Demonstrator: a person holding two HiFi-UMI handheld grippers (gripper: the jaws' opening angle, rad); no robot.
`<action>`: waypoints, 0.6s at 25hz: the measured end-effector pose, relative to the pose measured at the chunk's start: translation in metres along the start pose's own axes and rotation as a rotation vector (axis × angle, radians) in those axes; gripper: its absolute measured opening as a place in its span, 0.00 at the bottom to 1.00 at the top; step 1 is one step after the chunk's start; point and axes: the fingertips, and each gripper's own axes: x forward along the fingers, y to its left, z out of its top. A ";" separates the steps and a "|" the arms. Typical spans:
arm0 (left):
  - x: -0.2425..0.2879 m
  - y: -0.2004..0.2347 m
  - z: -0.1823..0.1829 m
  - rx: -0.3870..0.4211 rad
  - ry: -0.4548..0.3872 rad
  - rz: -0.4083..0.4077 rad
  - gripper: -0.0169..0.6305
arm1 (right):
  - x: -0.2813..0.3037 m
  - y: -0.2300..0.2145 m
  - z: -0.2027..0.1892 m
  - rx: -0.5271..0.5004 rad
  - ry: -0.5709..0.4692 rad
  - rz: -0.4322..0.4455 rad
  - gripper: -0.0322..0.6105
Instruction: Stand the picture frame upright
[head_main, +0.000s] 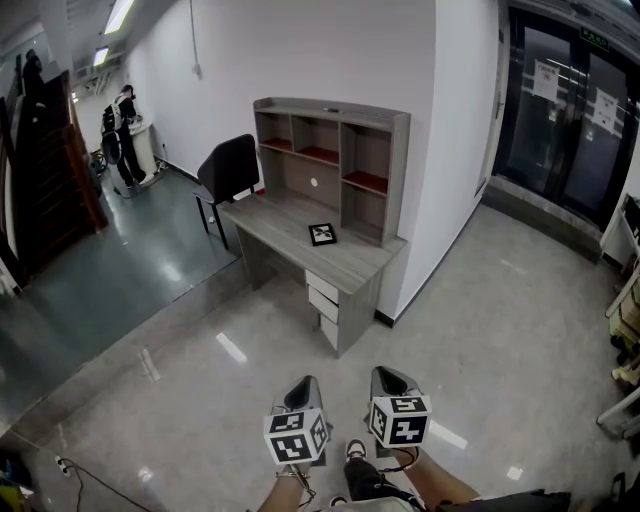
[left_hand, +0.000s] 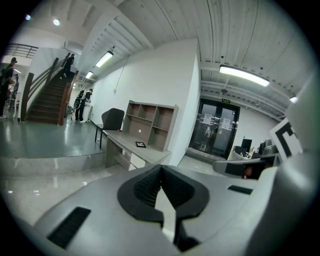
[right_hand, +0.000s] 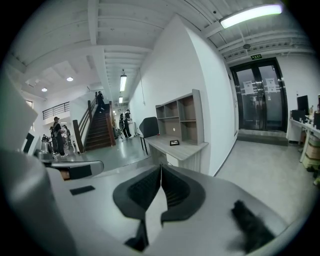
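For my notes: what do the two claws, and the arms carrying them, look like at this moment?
The left claw and the right claw look alike: smooth light-grey shells that taper forward, lined with black ribbed pads. Each carries a white cube printed with black square markers. No sleeves show on the forearms.
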 end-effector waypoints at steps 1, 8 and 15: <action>0.002 0.001 0.000 0.001 0.001 -0.001 0.05 | 0.004 -0.002 -0.001 0.000 0.006 -0.005 0.10; 0.022 0.012 0.009 0.023 0.002 0.008 0.05 | 0.032 0.000 0.012 -0.008 -0.006 -0.002 0.10; 0.059 0.026 0.020 0.014 0.008 0.028 0.05 | 0.071 -0.010 0.024 -0.015 0.015 0.015 0.10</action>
